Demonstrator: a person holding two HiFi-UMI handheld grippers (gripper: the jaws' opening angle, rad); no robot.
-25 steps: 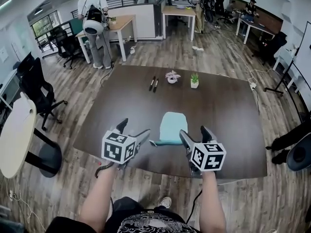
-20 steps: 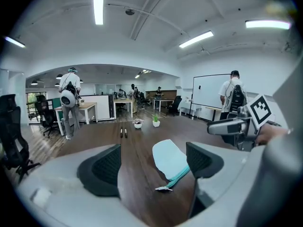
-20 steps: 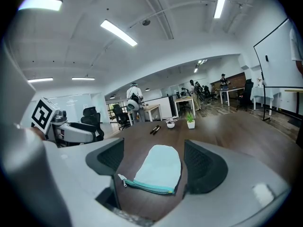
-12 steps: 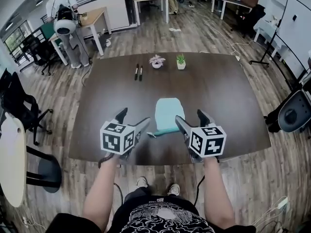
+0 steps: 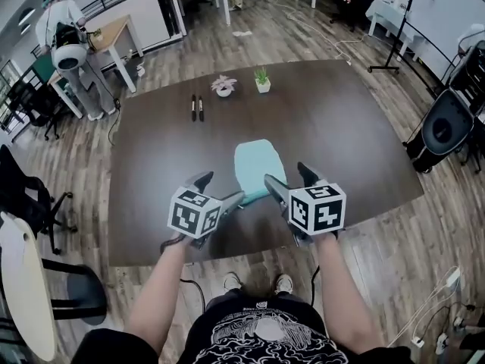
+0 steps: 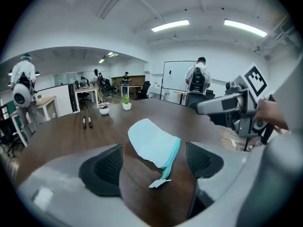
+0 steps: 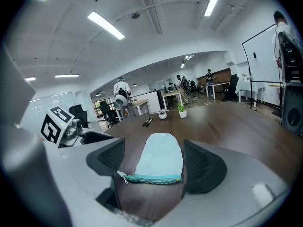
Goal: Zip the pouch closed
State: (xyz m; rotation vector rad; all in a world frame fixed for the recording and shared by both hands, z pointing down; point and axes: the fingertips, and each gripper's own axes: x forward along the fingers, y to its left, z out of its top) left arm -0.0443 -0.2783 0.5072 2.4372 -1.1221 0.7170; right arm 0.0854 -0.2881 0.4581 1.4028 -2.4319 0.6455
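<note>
The left gripper and right gripper are both released, jaws wide and empty, flanking the near end of the teal pouch flat on the table. The right gripper view shows its zipper with the pull at the left; in the head view the grippers mostly cover that edge. Two pens and two small plants sit far across.

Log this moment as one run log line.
left gripper open, empty | right gripper open, empty | pouch flat on table, untouched
</note>
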